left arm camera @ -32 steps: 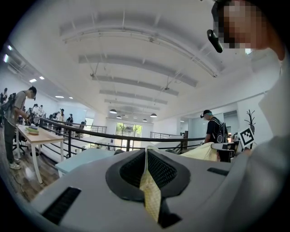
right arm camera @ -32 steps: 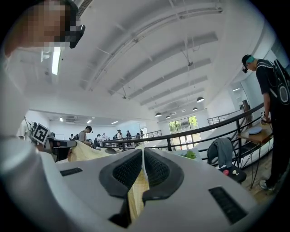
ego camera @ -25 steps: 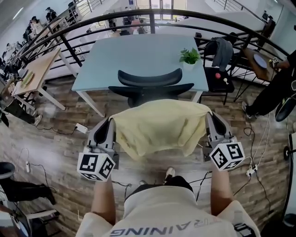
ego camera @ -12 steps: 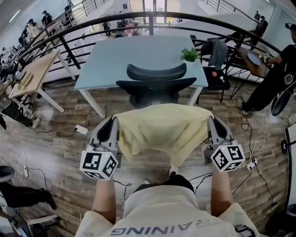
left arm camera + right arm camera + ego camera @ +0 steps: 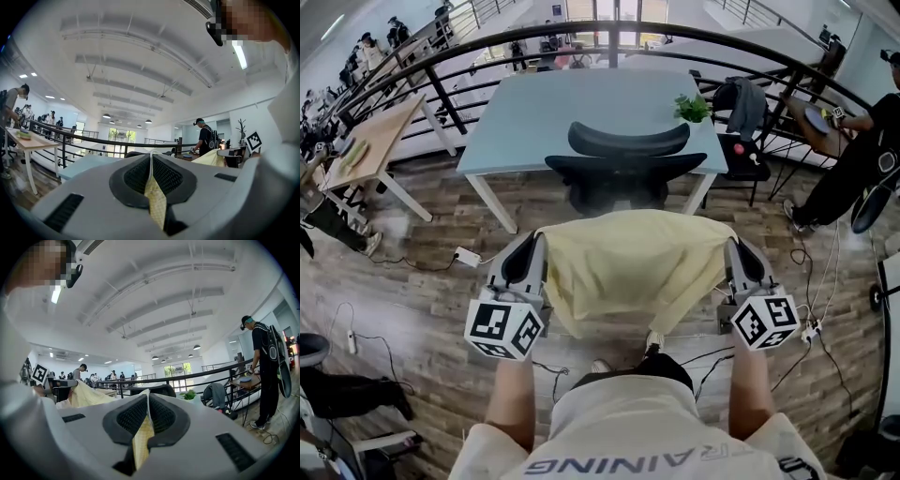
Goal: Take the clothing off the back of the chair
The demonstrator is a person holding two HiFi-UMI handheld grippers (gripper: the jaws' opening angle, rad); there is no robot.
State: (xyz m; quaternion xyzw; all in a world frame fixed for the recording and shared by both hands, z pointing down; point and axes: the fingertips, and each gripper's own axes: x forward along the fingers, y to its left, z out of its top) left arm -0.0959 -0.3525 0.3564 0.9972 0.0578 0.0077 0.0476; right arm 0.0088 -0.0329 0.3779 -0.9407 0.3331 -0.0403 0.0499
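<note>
"Comparing with a second ago, what differs?"

"The pale desk [image 5: 581, 112] and the black chair [image 5: 623, 155] lie a little farther ahead of the jaws than they did. Both grippers have drawn back level toward the person, and the yellow garment [image 5: 628, 267] has come with them."

"And for the task?"

"The chair's back stands bare, well ahead of the jaws, with no cloth touching it. By that reading the garment is already off, and only carrying it away or setting it down is left."

"How do the jaws stand?"

"The left gripper [image 5: 528, 258] is clamped on a yellow fold, which shows pinched between its pads in the left gripper view. The right gripper [image 5: 739, 261] is pressed together on the opposite edge in the same way. The garment spans the gap between the two pairs of jaws and sags below them."

"Counts, biggest first?"

"One desk ahead of the jaws and one black chair between desk and jaws. One garment and two grippers. One small potted plant [image 5: 693, 109] sits on the desk's far right corner."
</note>
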